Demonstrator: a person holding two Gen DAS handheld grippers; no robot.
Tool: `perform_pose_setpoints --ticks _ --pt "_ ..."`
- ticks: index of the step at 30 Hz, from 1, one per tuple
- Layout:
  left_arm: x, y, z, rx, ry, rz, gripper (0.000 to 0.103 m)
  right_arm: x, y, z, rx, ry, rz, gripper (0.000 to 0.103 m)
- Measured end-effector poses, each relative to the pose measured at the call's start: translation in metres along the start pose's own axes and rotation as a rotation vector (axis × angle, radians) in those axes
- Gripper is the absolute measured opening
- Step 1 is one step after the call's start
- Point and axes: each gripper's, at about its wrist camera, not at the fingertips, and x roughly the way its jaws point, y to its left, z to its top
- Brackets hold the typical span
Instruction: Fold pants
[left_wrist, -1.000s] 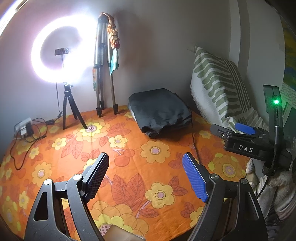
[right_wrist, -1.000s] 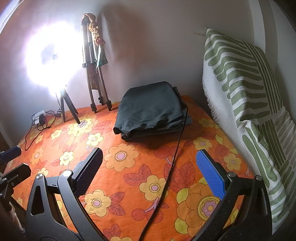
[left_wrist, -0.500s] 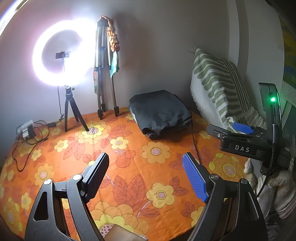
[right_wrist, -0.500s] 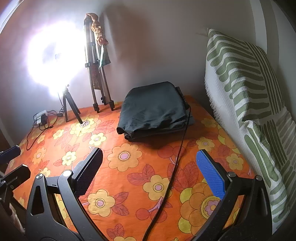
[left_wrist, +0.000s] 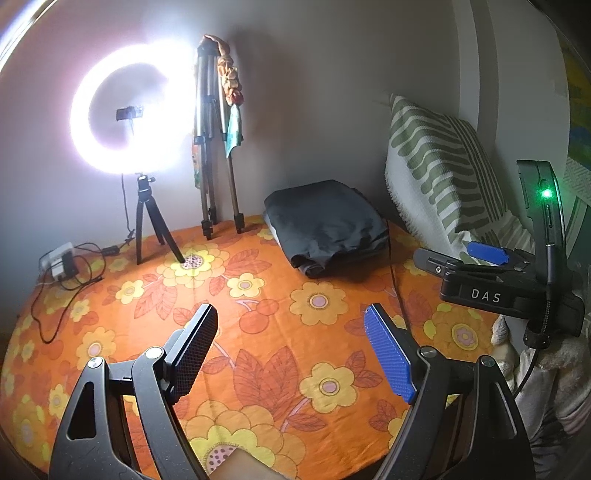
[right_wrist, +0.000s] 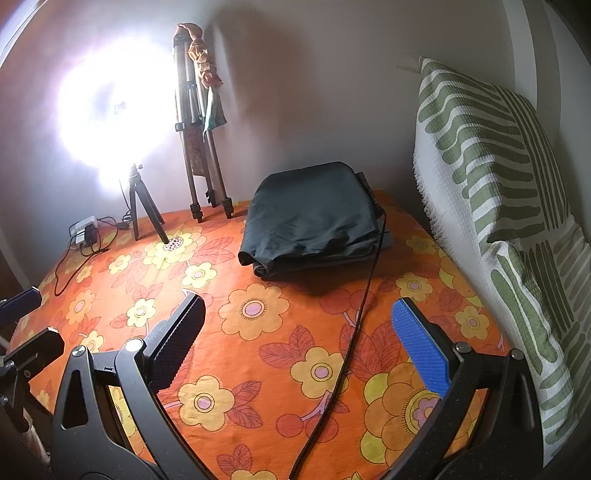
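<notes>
Dark folded pants (left_wrist: 325, 225) lie in a compact stack at the back of the orange flowered bedspread (left_wrist: 258, 332), near the wall. They also show in the right wrist view (right_wrist: 314, 218). My left gripper (left_wrist: 291, 339) is open and empty, held above the spread well in front of the pants. My right gripper (right_wrist: 299, 332) is open and empty, also in front of the pants. The right gripper's body (left_wrist: 491, 284) shows at the right of the left wrist view.
A lit ring light on a small tripod (left_wrist: 147, 221) and a folded tripod (left_wrist: 218, 166) stand at the back left. A striped green-and-white pillow (right_wrist: 498, 192) leans at the right. A black cable (right_wrist: 354, 314) runs across the spread. A charger with cords (left_wrist: 61, 260) lies at the left.
Both grippers have drifted slightly, so the pants and lamp shift a little in view. The pants have not moved and both grippers stay open.
</notes>
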Motion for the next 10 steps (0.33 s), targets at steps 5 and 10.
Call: perform_pose_setpoints --ticks 5,10 --pt "-0.0021 -0.0022 -0.0017 0.015 -0.014 0.008 0.082 -0.0005 0.0014 -0.0002 -0.003 -0.001 -0.001 0.103" --pt "-0.0026 0.0006 -0.0021 0.003 -0.013 0.011 0.082 0.0003 0.0029 -0.0006 -0.003 0.000 0.004 0.103"
